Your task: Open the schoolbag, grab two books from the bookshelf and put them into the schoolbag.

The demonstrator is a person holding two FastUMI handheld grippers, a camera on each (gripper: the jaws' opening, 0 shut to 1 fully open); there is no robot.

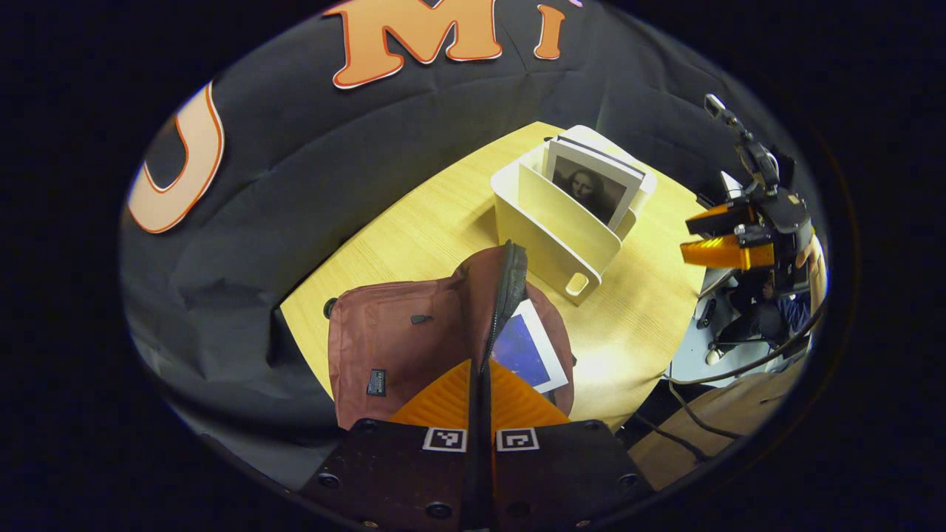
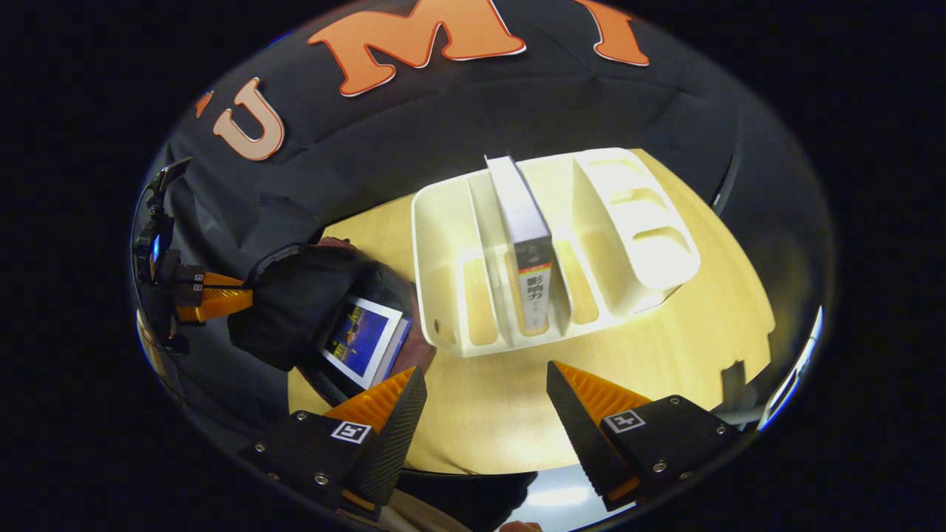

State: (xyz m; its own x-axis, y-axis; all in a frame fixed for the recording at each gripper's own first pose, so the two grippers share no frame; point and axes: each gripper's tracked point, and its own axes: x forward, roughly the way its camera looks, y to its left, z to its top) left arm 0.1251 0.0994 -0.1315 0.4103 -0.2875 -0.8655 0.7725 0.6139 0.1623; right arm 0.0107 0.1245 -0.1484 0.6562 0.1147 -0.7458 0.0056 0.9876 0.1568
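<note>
Left gripper (image 1: 480, 384) clamps the bag (image 1: 392, 347) flap, holding it open; one book (image 2: 362, 341) is inside. Right gripper (image 2: 484, 414), jaws apart, faces the shelf's (image 2: 443, 295) second book (image 2: 528, 251).

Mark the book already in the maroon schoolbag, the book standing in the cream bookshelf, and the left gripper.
blue-covered book in schoolbag (image 1: 526, 353), left gripper view, front cover
upright book in cream bookshelf (image 2: 533, 277), right gripper view, spine
left gripper (image 1: 480, 384), left gripper view, between fingertips
</note>
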